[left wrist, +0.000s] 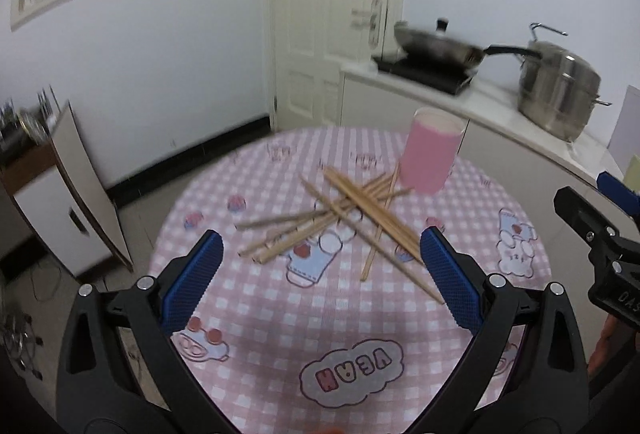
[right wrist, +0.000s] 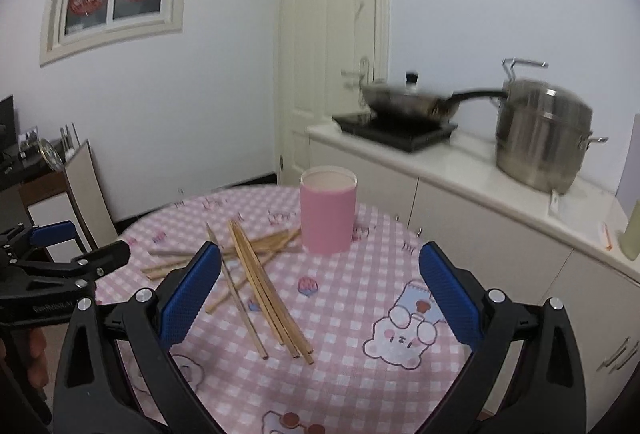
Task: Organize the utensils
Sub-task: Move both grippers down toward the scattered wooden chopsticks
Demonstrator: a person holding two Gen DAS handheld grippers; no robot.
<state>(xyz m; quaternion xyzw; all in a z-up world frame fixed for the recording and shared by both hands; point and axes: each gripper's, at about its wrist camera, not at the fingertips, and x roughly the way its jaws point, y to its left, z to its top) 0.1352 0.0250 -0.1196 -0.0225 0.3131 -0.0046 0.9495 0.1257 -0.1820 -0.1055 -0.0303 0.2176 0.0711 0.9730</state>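
Several wooden chopsticks (left wrist: pixel 352 212) lie crossed in a loose pile on the round table with a pink checked cloth (left wrist: pixel 280 314). A pink cylindrical cup (left wrist: pixel 430 154) stands upright just behind the pile, toward the right. My left gripper (left wrist: pixel 320 246) hovers open above the near side of the pile, holding nothing. In the right wrist view the same chopsticks (right wrist: pixel 260 274) spread out left of centre, with the pink cup (right wrist: pixel 328 212) behind them. My right gripper (right wrist: pixel 320 262) is open and empty over the table (right wrist: pixel 352 354). The left gripper (right wrist: pixel 72 258) shows at the left edge.
A white counter (right wrist: pixel 460 170) runs along the right with a black cooktop, a frying pan (right wrist: pixel 408 102) and a steel pot (right wrist: pixel 540 138). A white door (right wrist: pixel 332 46) stands behind the table. A chair (left wrist: pixel 80 186) and a cabinet stand at the left.
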